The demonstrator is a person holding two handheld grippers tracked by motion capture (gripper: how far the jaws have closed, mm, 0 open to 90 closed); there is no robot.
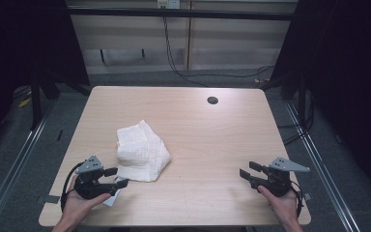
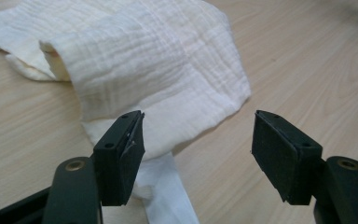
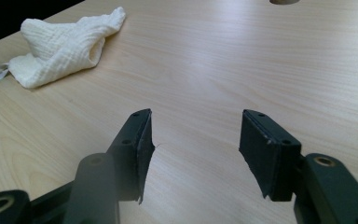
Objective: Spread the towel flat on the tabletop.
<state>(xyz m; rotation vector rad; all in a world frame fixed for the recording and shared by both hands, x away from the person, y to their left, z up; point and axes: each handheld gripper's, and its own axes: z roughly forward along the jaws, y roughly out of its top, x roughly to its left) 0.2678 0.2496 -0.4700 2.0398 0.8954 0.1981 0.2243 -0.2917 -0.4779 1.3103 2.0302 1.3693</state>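
A crumpled white muslin cloth point(image 1: 141, 151) lies on the wooden table point(image 1: 207, 140), left of centre. In the left gripper view the cloth point(image 2: 149, 70) spreads just ahead of the jaws, and a white label strip point(image 2: 168, 191) trails from its near edge. My left gripper point(image 1: 117, 177) sits at the cloth's near left corner, open, nothing between its pads. Its midpoint point(image 2: 198, 151) hovers over bare wood beside the cloth's edge. My right gripper point(image 1: 250, 170) rests near the table's front right, open and empty point(image 3: 196, 149). The cloth point(image 3: 60, 49) lies far off to its left.
A round cable hole point(image 1: 212, 100) sits in the table's far right part. Dark curtains flank both sides, and metal rails point(image 1: 319, 159) run along the floor beside the table. Cables hang along the back wall.
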